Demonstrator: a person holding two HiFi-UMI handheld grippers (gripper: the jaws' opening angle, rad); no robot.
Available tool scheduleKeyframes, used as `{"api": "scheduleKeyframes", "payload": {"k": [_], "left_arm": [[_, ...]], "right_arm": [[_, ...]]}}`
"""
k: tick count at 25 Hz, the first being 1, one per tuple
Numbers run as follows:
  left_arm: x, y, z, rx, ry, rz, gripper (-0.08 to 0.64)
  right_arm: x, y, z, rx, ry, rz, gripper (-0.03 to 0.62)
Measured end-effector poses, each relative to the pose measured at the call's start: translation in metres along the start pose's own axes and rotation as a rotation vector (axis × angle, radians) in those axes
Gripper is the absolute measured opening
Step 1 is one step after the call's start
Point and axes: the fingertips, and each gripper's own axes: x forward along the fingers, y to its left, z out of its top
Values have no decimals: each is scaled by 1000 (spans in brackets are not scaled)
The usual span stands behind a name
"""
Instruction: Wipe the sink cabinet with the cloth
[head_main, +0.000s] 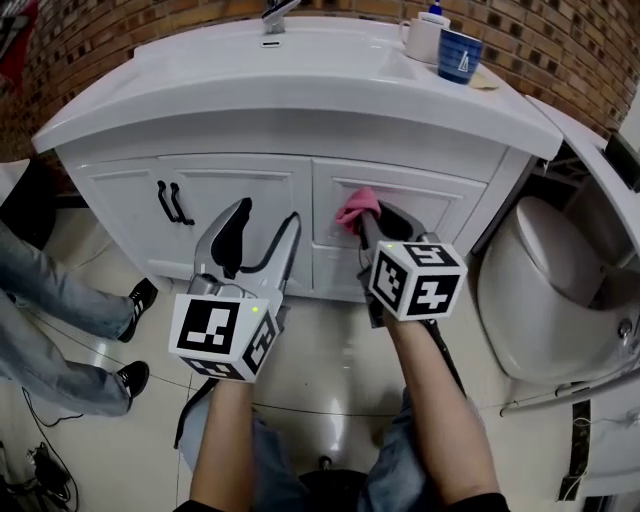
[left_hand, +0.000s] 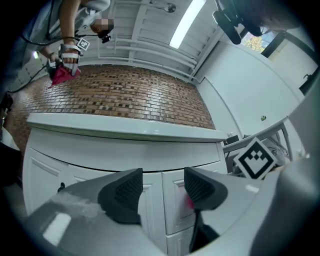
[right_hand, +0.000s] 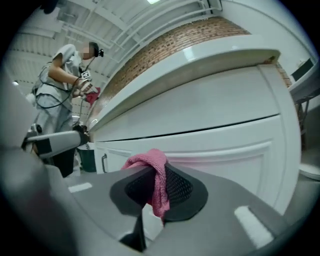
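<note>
A bathroom is indicated: sink cabinet (head_main: 240, 200) at 12 o'clock, toilet (head_main: 545, 290) at 3 o'clock, toothbrush mug (head_main: 425, 38) at 1 o'clock.

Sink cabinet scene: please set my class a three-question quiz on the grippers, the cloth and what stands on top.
1. True or false: the left gripper grips the pink cloth.
2. In the head view, at which part of the sink cabinet is the cloth held? A. right-hand door B. left-hand door C. countertop
3. Fill in: the striped cup beside the white mug is ___ in colour.
Key: 1 false: the right gripper is shut on it, and the left is open and empty. 2 A. 3 blue.
</note>
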Motion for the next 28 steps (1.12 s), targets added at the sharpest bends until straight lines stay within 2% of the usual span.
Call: {"api": "scheduleKeyframes", "payload": {"k": [4, 7, 12, 16, 18, 21, 28], "left_arm": [[-7, 12, 1, -14, -6, 27, 262], [-10, 14, -1, -2, -1, 28, 262], [-15, 20, 5, -11, -11, 23, 262], [-9, 11, 3, -20, -4, -2, 262], [-4, 1, 2, -3, 3, -27, 262], [3, -12, 0, 3, 7, -57, 262], [15, -40, -5, 10, 13, -108, 264]], "right_arm": [[36, 63, -18, 35, 16, 146, 44], [49, 73, -28, 91, 22, 165, 44], [41, 41, -18, 133, -5, 75, 45], [11, -1, 0, 70, -29, 12, 44], [-8, -31, -2, 46, -7, -45, 44], [-35, -76, -9, 75, 16, -129, 45], [-96, -182, -3, 115, -20, -367, 44]]}}
